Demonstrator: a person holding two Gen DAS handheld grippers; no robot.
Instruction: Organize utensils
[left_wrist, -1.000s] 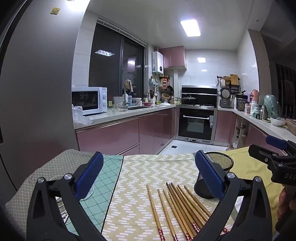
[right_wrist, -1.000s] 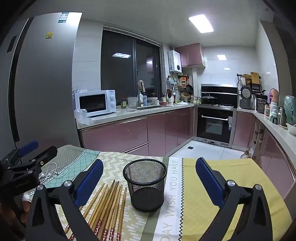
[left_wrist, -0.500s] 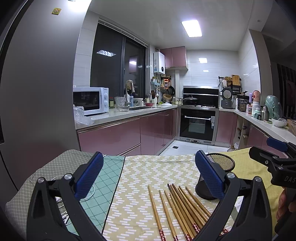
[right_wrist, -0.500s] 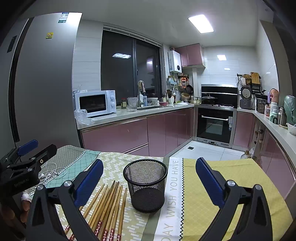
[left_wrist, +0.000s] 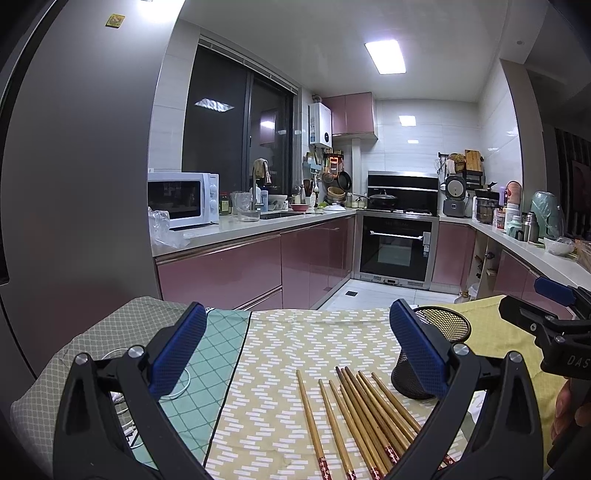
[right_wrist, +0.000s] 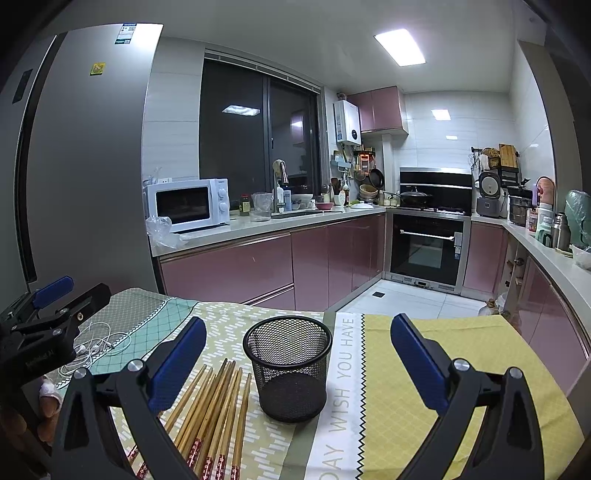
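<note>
Several wooden chopsticks (left_wrist: 362, 417) with red patterned ends lie side by side on the patterned tablecloth (left_wrist: 288, 350); they also show in the right wrist view (right_wrist: 210, 410). An empty black mesh cup (right_wrist: 290, 369) stands upright just right of them, partly hidden behind my left finger in the left wrist view (left_wrist: 439, 354). My left gripper (left_wrist: 295, 349) is open and empty, above the chopsticks. My right gripper (right_wrist: 297, 360) is open and empty, with the cup between its fingers in view. Each gripper shows at the edge of the other's view.
White earphone cables (right_wrist: 96, 347) lie on the green part of the cloth at the left. A yellow cloth (right_wrist: 443, 369) covers the table's right side. Beyond the table's far edge are pink kitchen cabinets (left_wrist: 258, 269), a grey fridge (left_wrist: 74, 184) and an oven (left_wrist: 395, 247).
Both grippers have stayed open. The left wrist view has shifted slightly, with the cup and chopsticks sitting a little lower and nearer. The right view is almost unchanged.
</note>
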